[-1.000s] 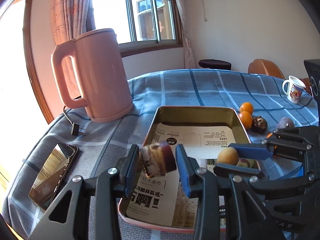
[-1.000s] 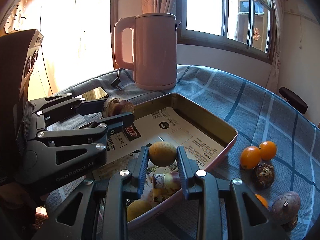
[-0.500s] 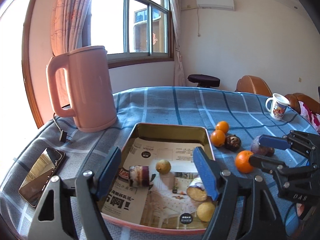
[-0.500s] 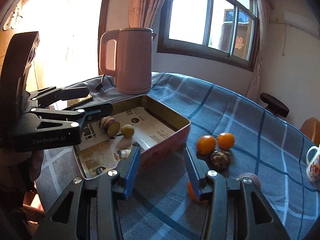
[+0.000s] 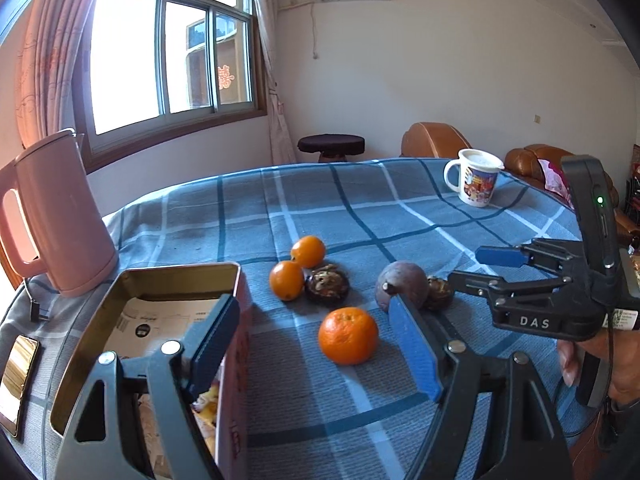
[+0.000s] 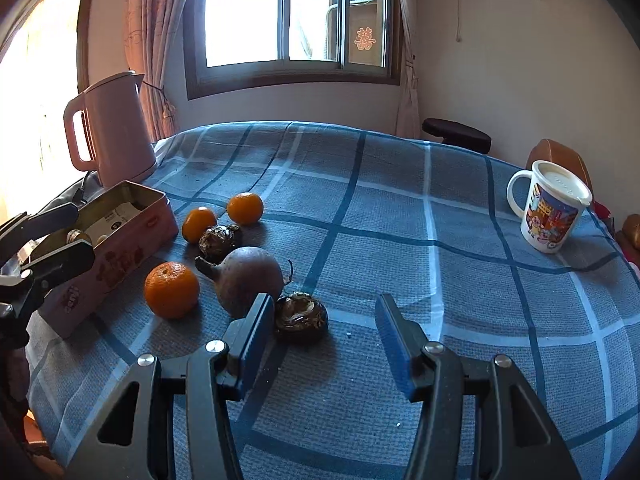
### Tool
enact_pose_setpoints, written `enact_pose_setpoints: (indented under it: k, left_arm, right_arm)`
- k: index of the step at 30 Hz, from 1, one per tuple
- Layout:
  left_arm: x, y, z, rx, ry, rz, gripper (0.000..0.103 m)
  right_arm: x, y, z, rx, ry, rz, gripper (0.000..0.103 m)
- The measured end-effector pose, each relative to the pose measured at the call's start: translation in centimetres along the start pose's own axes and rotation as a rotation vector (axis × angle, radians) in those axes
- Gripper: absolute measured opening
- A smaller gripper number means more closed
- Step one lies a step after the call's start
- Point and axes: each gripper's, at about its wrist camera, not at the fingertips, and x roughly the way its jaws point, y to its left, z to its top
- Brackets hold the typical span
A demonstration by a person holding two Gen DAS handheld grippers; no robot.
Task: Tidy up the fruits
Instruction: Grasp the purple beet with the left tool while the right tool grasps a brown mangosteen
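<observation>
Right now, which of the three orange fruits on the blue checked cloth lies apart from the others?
The large round orange fruit nearest the cameras lies alone; the two smaller orange fruits sit touching each other farther back, beside a dark wrinkled fruit.

Round table (image 6: 460, 280) w/ blue plaid cloth. Directly on it: pink kettle (image 5: 52, 216) at far left edge, w/ black cord beside its base; open tin box (image 5: 236, 320) just in front of kettle, lined w/ printed paper; phone (image 5: 16, 376) flat at left of tin. Right of tin, fruit cluster: two small oranges (image 6: 199, 224) touching, dark shrivelled fruit (image 6: 219, 241) against them; larger orange (image 6: 172, 289) nearer, apart from tin; purple round fruit (image 6: 248, 280) beside it, second dark shrivelled fruit (image 6: 301, 317) touching its right side. White cartoon mug (image 6: 552, 206) w/ lid, well apart, far right.
</observation>
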Motion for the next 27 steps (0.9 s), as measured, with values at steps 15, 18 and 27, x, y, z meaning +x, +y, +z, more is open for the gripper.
enact_pose_setpoints:
  k: [15,18,27]
  left_arm:
    - [5.4,-3.3,1.5,0.07,0.078,-0.123,0.08]
    - [5.8,-3.1,1.6,0.05,0.09,-0.141,0.08]
    - [6.9,-4.3,2.2,0.051,0.111,-0.166,0.08]
  right_arm:
    - [4.1,0.5,0.1,-0.036,0.169,0.084,0.055]
    - [4.6,0.5,0.1,-0.035,0.19,0.111,0.051]
    - [3.1,-1.8,0.2,0.078,0.115,0.03,0.041]
